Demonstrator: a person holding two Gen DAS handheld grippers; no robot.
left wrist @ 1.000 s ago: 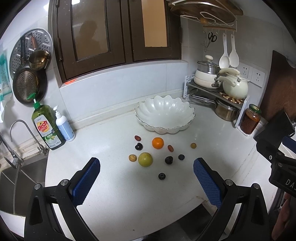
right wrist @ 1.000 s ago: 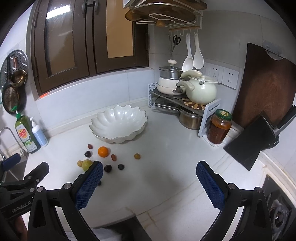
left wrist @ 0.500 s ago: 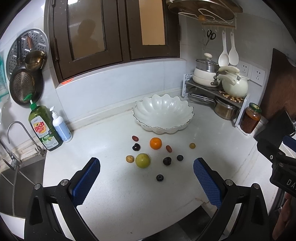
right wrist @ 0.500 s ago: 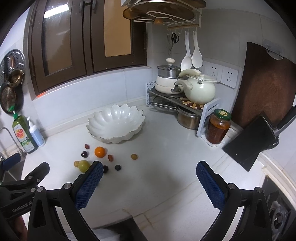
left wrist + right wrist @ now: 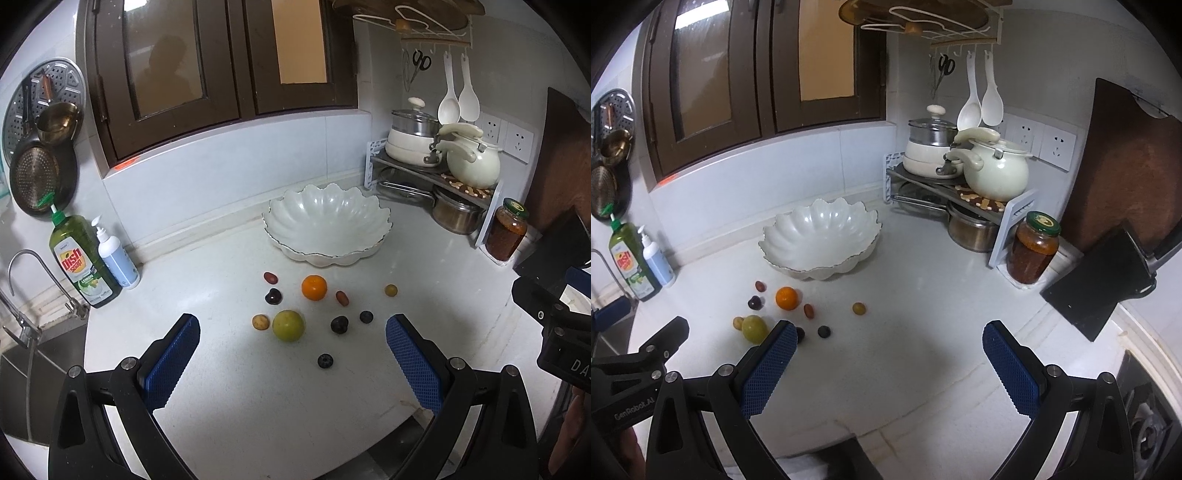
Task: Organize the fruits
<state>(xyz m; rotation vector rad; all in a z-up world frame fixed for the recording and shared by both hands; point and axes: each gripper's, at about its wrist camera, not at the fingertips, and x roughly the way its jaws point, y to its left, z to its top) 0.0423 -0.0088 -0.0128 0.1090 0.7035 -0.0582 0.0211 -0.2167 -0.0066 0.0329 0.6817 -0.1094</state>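
A white scalloped bowl (image 5: 327, 225) stands empty at the back of the counter; it also shows in the right wrist view (image 5: 820, 236). In front of it lie several loose fruits: an orange (image 5: 314, 287), a green round fruit (image 5: 288, 325), dark plums (image 5: 339, 324), small red and yellow ones. In the right wrist view the orange (image 5: 786, 297) and green fruit (image 5: 754, 328) lie at left. My left gripper (image 5: 291, 354) is open and empty, held above the counter just short of the fruits. My right gripper (image 5: 888, 360) is open and empty, right of the fruits.
Dish soap (image 5: 83, 258) and a pump bottle (image 5: 116, 254) stand at left by the sink tap (image 5: 33, 280). A rack with pots (image 5: 964, 177), a sauce jar (image 5: 1032, 253) and a knife block (image 5: 1108, 284) fill the right corner. A stove burner (image 5: 1152, 428) is at far right.
Both grippers have drifted slightly: the fruits and bowl sit a little further left in each view. Nothing was grasped or moved on the counter.
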